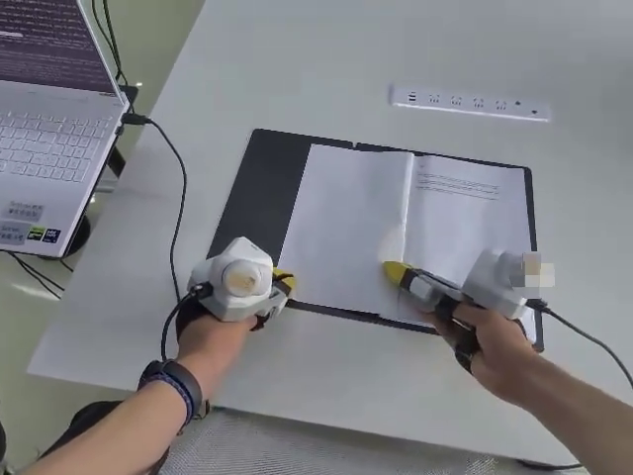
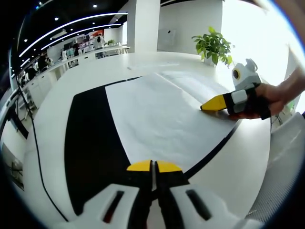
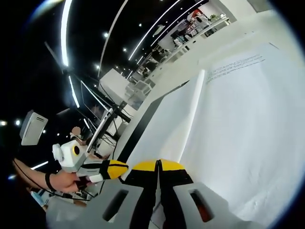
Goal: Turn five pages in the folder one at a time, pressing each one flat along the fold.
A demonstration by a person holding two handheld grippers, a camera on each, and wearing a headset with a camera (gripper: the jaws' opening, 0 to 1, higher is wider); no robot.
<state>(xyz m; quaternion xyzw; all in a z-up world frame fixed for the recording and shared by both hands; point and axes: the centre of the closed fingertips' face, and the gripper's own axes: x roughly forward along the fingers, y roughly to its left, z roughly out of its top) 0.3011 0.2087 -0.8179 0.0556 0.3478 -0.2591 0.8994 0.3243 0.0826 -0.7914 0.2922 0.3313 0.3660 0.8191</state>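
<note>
White workbench (image 1: 326,376), bare along its near edge at the bottom of the head view.

Left gripper (image 1: 284,285), lower left of centre: yellow tips pressed together with nothing between them. It sits at the near edge of the folder (image 1: 259,188), by the bottom corner of the turned page (image 1: 346,223). Contact uncertain.

Right gripper (image 1: 394,269), lower right of centre: jaws also closed and empty. Tip is down on the paper just beside the near end of the fold (image 1: 408,198).

Folder lies open and flat at mid-frame. Black cover shows left of the turned page, and a printed page (image 1: 465,223) lies on the right.

Judgement: a press along the fold looks to be at its near end. The number of pages turned cannot be read from the frames, so how many of the five are left is unknown.

Farther back: power strip (image 1: 468,102) upper right, laptop (image 1: 49,139) upper left.
</note>
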